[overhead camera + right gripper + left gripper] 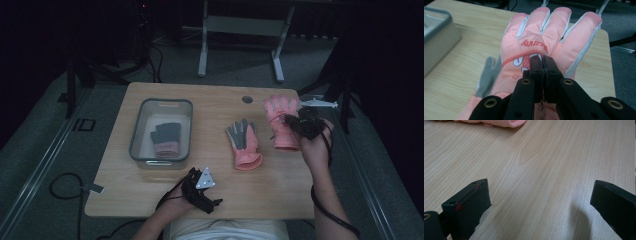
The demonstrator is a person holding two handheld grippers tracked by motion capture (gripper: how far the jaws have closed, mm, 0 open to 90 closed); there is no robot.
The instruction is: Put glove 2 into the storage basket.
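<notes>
Three gloves are in sight, plus one bin and two grippers. Taking the bin [161, 131] as the landmark: it is grey, clear-walled, and sits on the left half of the table [150, 195].

Nearest the person, just this side of the bin's near right corner, the left gripper [212, 204] rests low on the wood, its grey plate on top. In the left gripper view its jaws stand wide apart with bare wood between them, grasping nothing. The left hand [172, 207] lies at the table's near edge.

Inside the bin lies the dark glove [165, 138], flat, with a pinkish cuff toward the person.

Right of the bin, mid-table, the grey-palmed glove [243, 144] lies palm up, its pink cuff toward the person.

Farther right, well apart from the bin and near the far right corner, is the pink glove [544, 45]. The right gripper [542, 65] is clenched on it: in the right gripper view the two jaws meet on the fabric at the back of the glove, just below the red lettering, with the fingers pointing away. The right forearm reaches up along the table's right edge, a cable trailing beside it.

The table is pale wood with a round grommet [247, 99] beyond the bin's far right. Grey carpet surrounds it; a white frame [240, 30] stands in the dim room behind.
</notes>
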